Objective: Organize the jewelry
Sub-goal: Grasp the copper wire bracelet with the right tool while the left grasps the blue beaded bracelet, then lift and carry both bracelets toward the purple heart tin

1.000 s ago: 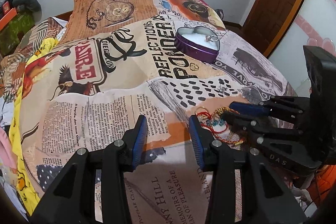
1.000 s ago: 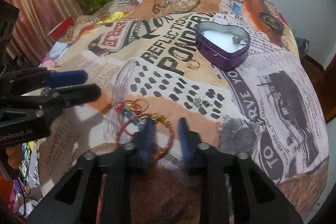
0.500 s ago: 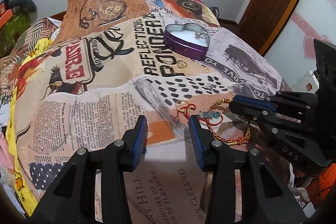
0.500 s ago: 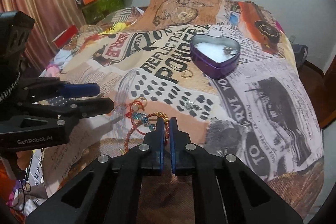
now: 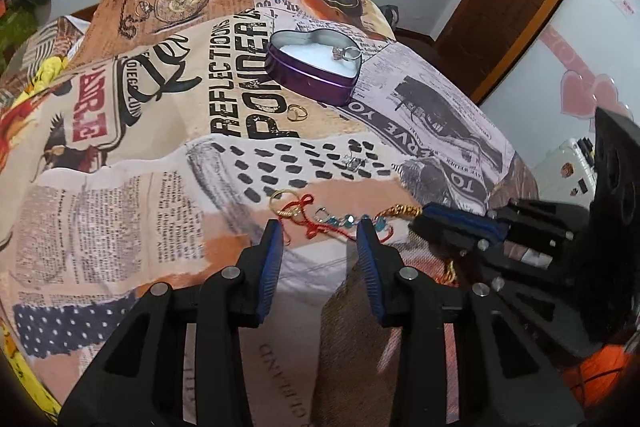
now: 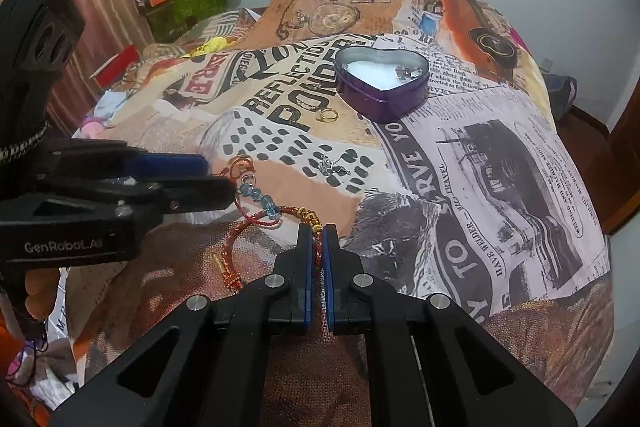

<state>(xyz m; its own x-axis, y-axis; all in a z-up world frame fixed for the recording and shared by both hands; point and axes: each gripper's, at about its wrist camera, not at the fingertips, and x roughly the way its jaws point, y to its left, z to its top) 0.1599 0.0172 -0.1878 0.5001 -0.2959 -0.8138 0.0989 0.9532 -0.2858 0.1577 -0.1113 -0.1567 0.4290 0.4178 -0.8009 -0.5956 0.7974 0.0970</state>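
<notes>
Jewelry lies loose on the bed (image 6: 500,187): from the left, a blue-beaded piece (image 6: 256,197), then the red-and-gold bracelet (image 6: 276,217), with the purple heart tin (image 6: 380,83) beyond and a gold ring (image 6: 327,115) just before it. My left tool (image 5: 318,239) hovers low over the beads, fingers spread, holding nothing. My right tool (image 6: 318,239) is level and pinches the bracelet cord. I judge a slow lift best, since the beaded piece touches the bracelet and may drag along.
</notes>
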